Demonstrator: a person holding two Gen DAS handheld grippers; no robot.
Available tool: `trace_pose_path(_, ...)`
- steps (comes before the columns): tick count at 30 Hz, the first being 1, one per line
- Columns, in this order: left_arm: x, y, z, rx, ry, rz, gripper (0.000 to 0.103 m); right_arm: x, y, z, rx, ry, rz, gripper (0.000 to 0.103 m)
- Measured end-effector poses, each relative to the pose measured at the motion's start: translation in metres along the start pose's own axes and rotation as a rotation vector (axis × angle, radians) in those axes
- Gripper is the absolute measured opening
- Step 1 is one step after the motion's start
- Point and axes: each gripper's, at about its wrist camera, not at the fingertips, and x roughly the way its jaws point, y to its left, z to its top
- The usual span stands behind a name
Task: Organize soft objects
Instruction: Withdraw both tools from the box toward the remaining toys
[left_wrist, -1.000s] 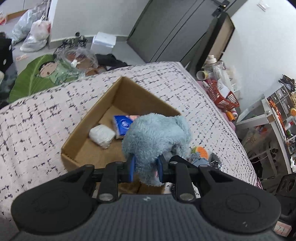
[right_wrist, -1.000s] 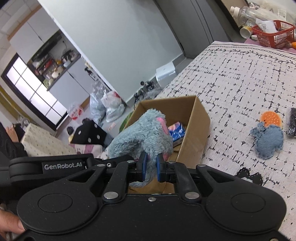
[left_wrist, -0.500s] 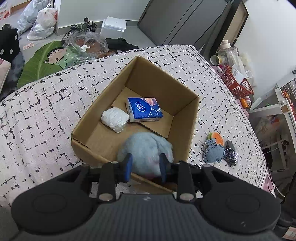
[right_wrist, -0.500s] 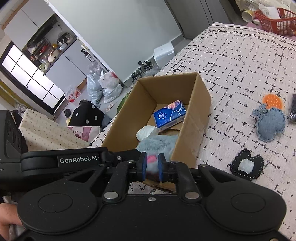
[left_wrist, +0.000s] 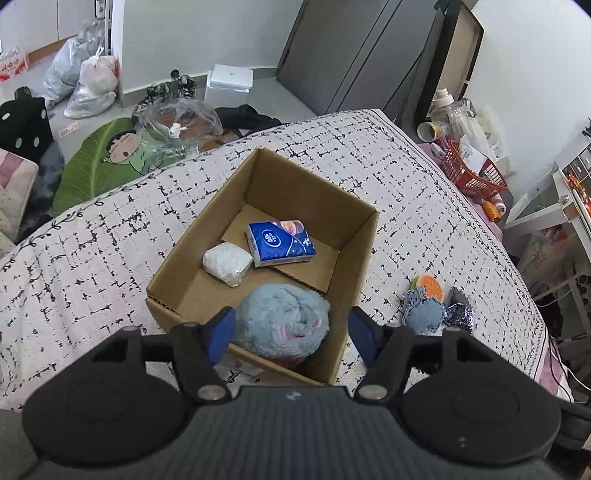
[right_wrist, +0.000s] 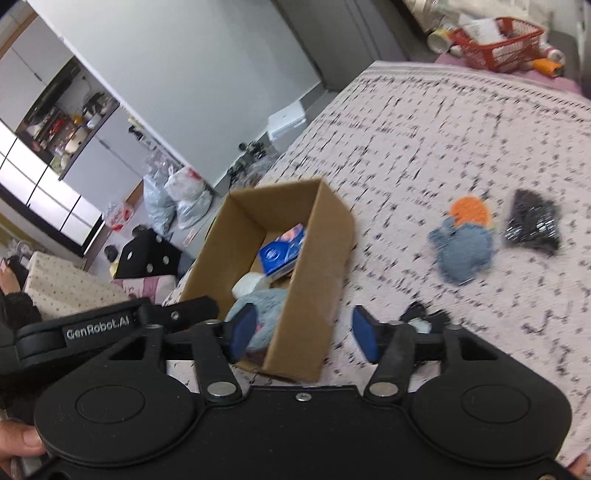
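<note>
Both grippers, left gripper (left_wrist: 291, 334) and right gripper (right_wrist: 303, 334), jaws just opened, released. Blue plush (left_wrist: 282, 325) lodged in cardboard box (left_wrist: 354, 254), 6 o'clock corner. Tissue pack (left_wrist: 280, 242), white bundle (left_wrist: 226, 263) alongside. Denim toy (right_wrist: 463, 254) noted at box's 3 o'clock. "GenRobot.AI" read on left gripper's body.

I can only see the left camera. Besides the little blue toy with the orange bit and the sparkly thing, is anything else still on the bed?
Observer: Yes. The right wrist view shows a small black-and-white patch lying on the bedspread, just past the cardboard box.
Operator: Is anything being held over there?
Observer: No. The right gripper is open and its jaws have just been opening. Only the box's near corner shows between them, untouched, and the fluffy blue plush lies inside the box.
</note>
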Motion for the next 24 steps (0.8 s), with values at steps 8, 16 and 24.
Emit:
trace_pose_path(8,-0.010,-0.030,-0.007,0.056,-0.035,0.020,0.069,-0.029,-0.031,0.012,0.058,-0.074,-0.032,0.081)
trace_pose_path(16,-0.013,-0.062,-0.018,0.113,-0.050,0.028,0.071,-0.054,-0.062,0.019,0.127,-0.128,-0.045,0.097)
trace_pose_path(24,-0.006,-0.091,-0.031,0.156,-0.048,0.051,0.071,-0.074,-0.084,0.021,0.149,-0.159,-0.030,0.101)
